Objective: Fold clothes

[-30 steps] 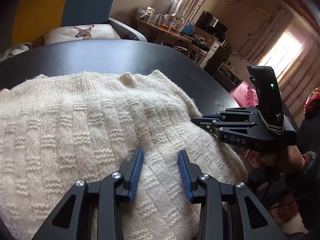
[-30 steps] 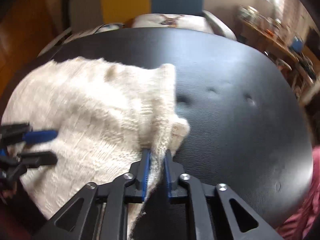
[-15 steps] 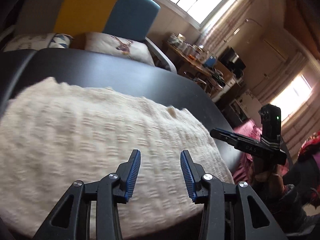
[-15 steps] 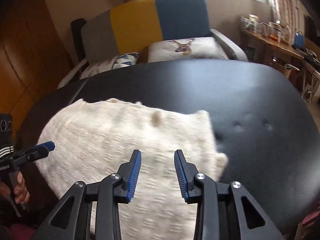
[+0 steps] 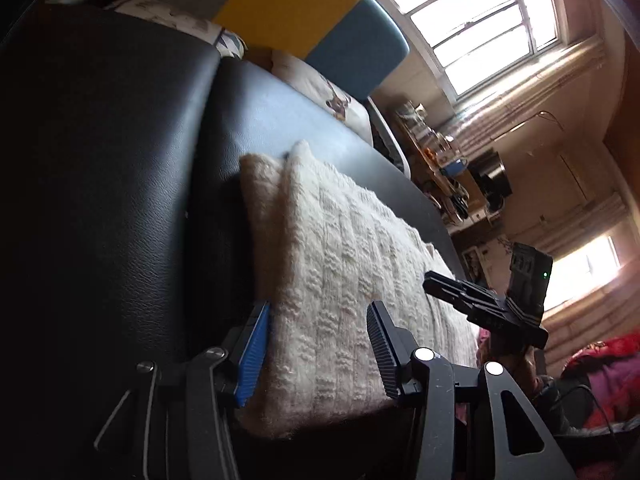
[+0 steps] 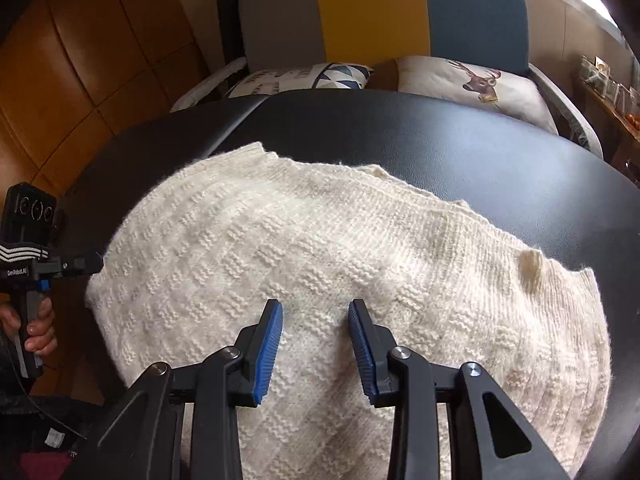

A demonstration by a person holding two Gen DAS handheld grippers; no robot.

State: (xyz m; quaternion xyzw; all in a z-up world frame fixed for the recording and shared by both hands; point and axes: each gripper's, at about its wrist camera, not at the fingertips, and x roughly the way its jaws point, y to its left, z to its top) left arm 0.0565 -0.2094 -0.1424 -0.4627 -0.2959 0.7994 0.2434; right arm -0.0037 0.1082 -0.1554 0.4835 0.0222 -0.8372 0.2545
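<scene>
Lying folded on black padded leather worktop (image 6: 460, 152): cream chunky-knit sweater (image 6: 320, 248), spread flat for neat creasing. Hovering over its middle, right gripper (image 6: 315, 340), gaping, gripping nothing. Straddling its thick near edge, left gripper (image 5: 316, 344), likewise gaping.

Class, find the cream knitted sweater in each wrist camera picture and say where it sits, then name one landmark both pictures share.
Left wrist view: the cream knitted sweater runs from centre down to the lower middle on the black table, between the open left gripper fingers.
Right wrist view: it fills the centre and lower right, ahead of the open right gripper.
Shared landmark: the deer cushion.
</scene>
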